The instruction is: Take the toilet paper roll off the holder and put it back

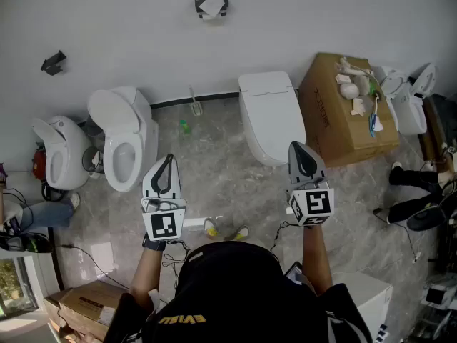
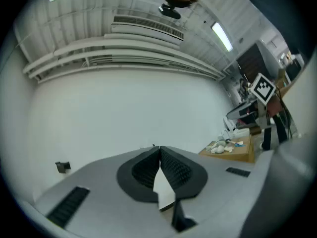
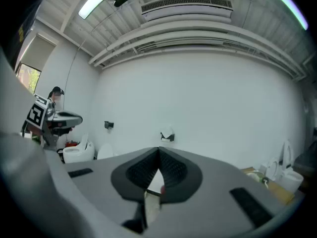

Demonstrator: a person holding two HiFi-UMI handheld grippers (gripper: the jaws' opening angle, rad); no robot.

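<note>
Roll [image 1: 211, 4] of white paper on black holder [image 1: 224, 6]; ribbed left tongs [image 2: 159, 150] and right tongs [image 3: 158, 150] both closed, empty.

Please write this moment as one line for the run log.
stage: before pickup | white toilet paper roll: on black wall holder | left gripper: shut, empty | right gripper: shut, empty

I hold my left gripper [image 1: 168, 160] and right gripper [image 1: 298, 148] out ahead, side by side, jaws pressed together on nothing.
</note>
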